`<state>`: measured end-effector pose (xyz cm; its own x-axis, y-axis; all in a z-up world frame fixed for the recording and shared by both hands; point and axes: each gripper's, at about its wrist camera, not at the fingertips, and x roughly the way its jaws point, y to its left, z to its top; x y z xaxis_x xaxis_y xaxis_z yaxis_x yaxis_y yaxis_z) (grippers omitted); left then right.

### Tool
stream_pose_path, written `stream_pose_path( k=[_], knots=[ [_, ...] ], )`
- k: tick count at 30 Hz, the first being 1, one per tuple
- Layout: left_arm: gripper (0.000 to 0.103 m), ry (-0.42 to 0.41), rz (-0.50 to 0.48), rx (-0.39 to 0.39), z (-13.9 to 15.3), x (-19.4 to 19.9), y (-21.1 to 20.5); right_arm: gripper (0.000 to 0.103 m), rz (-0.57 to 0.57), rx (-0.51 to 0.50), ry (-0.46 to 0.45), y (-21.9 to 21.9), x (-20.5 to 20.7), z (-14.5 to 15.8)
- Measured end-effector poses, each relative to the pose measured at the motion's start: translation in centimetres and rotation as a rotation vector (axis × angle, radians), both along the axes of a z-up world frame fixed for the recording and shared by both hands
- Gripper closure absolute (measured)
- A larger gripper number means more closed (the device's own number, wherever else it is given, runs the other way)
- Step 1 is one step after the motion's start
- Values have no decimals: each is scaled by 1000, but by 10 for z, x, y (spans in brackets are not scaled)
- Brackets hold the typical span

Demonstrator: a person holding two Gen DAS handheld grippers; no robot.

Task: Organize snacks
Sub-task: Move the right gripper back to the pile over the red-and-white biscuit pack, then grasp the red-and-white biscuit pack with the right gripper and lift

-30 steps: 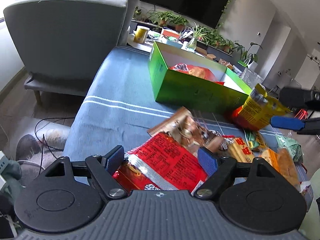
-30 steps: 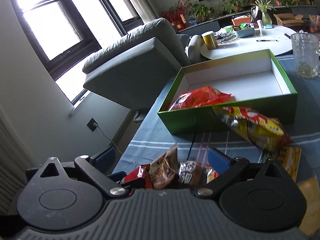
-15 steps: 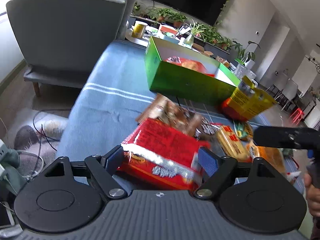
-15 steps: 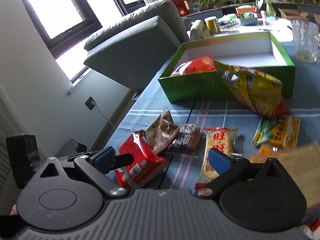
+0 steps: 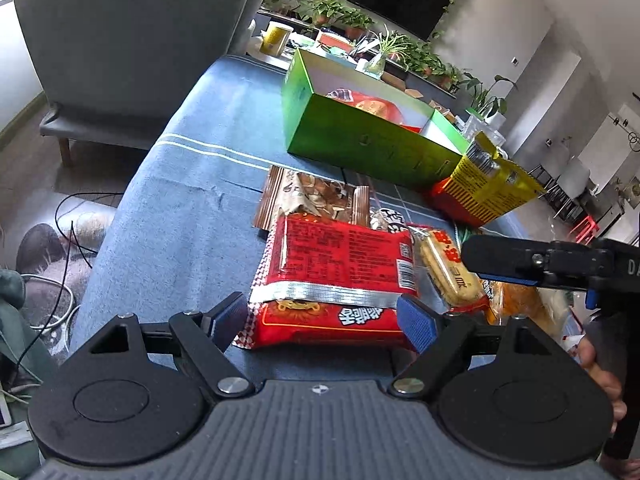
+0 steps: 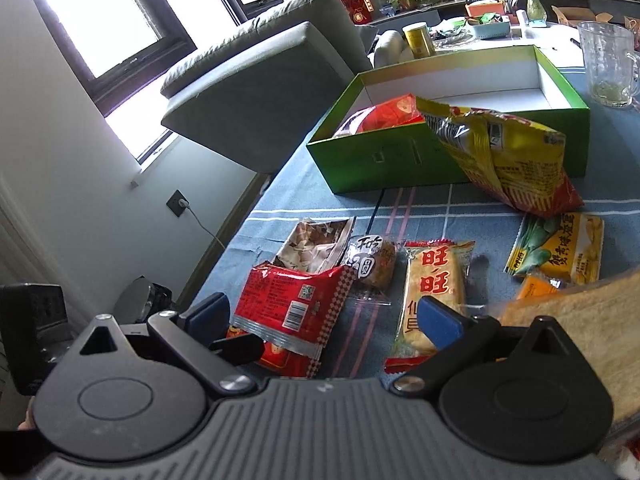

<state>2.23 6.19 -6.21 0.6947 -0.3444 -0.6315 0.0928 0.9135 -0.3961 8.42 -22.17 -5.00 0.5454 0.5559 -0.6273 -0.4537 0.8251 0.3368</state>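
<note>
With the red snack packet [image 5: 336, 276] now lying between its wide-open, empty jaws near the table's left edge, the left gripper [image 5: 322, 318] is lining up a pickup for the green box [image 5: 368, 140].

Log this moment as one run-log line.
step: reaching for snack | left gripper: open, straddling red packet, pads not pressing | right gripper: open, empty | green box: one red bag inside
</note>
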Motion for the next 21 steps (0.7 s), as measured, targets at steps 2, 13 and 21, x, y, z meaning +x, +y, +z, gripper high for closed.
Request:
stream_pose_path(
  k=[2, 13, 21],
  knots=[
    [23, -2, 1, 1, 0, 1, 1, 27, -2, -11, -2, 4, 1, 0],
    [23, -14, -15, 11, -2, 4, 2, 32, 30, 16, 67, 32, 9, -2],
    [23, -35, -52, 50, -4, 7, -3, 33, -6, -2, 139, 43, 18, -17]
  ],
)
